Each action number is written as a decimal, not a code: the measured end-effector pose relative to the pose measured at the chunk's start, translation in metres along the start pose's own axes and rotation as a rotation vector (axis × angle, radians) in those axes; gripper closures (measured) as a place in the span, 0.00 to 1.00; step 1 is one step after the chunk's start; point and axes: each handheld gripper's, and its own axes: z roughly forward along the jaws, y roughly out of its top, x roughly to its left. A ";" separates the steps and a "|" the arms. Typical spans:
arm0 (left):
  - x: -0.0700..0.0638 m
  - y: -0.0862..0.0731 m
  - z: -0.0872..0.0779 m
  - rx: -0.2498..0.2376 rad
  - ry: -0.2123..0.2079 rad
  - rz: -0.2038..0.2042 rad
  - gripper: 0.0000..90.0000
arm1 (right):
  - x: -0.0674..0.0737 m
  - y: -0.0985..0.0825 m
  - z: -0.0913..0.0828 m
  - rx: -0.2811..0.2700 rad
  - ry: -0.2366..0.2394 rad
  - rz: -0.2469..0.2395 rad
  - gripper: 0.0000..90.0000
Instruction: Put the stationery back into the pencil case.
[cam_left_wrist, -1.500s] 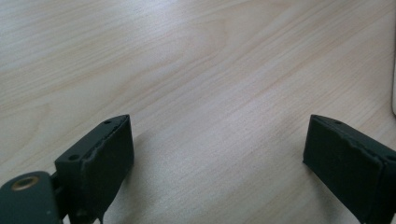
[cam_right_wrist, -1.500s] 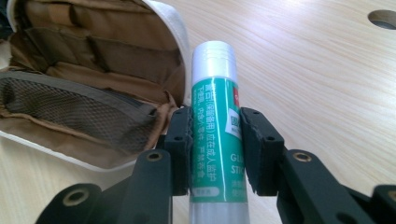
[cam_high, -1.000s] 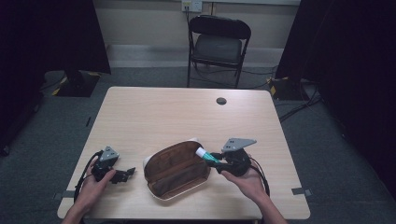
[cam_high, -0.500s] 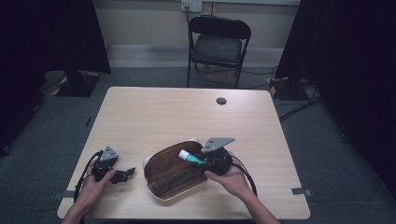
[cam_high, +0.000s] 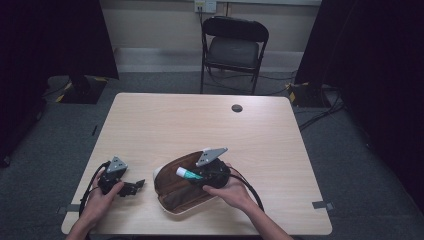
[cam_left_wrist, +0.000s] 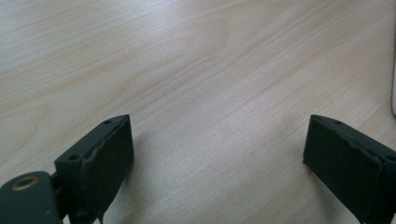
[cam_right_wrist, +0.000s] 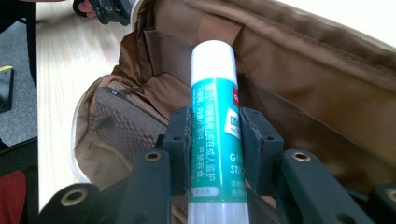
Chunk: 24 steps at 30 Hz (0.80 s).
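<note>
Shifted toward nine o'clock in the last second: right gripper (cam_high: 196, 176) now over the middle of the open brown pouch (cam_high: 175, 192), no longer at its right end. Jaws pinching a teal-and-white glue stick (cam_right_wrist: 212, 126), white cap aimed into the brown lining, beside a mesh pocket (cam_right_wrist: 122, 127). Probably about to drop the stick inside; not yet released. Resting at the pouch's nine o'clock on bare wood: left gripper (cam_left_wrist: 219, 154), jaws spread wide, holding nothing.

Pale wooden table (cam_high: 200, 130), small dark round cap (cam_high: 237, 108) near its twelve o'clock edge. Beyond, black folding chair (cam_high: 233, 47), grey carpet, dark curtains either side.
</note>
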 end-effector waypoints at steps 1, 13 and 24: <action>0.000 0.000 0.000 0.000 0.000 0.000 0.09 | 0.000 0.000 0.003 0.005 0.005 0.004 0.73; 0.000 0.000 0.000 0.000 0.000 0.000 0.09 | -0.003 -0.001 0.006 -0.005 0.015 0.027 0.72; 0.001 0.002 0.002 0.012 -0.001 0.006 0.06 | -0.014 -0.006 -0.007 -0.036 -0.004 0.063 0.74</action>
